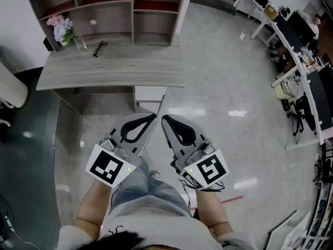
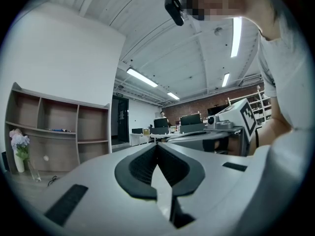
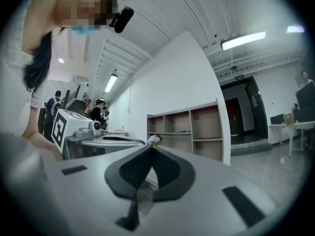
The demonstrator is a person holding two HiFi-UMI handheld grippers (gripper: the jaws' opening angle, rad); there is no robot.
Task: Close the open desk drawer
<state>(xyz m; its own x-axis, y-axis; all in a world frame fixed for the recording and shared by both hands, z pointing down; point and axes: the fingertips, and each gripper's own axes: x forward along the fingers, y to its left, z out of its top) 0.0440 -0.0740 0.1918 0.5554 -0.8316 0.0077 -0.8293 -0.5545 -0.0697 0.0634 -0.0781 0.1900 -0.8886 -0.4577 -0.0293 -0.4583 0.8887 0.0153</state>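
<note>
A grey wood desk (image 1: 112, 69) stands ahead of me, and a white drawer (image 1: 150, 94) sticks out a little from under its front edge, right of centre. My left gripper (image 1: 154, 116) and right gripper (image 1: 164, 118) hover side by side above the floor just short of the drawer, tips almost touching each other. Both are shut with nothing between their jaws. The left gripper view has its shut tips (image 2: 157, 144) pointing into the room. In the right gripper view the shut tips (image 3: 150, 146) point toward the desk's shelf unit (image 3: 192, 132).
A shelf unit (image 1: 106, 9) sits on the desk, with a vase of flowers (image 1: 62, 29) and a pair of glasses (image 1: 99, 48) in front of it. Office desks and chairs (image 1: 299, 61) line the far right. A white rounded object (image 1: 10, 87) is at the left.
</note>
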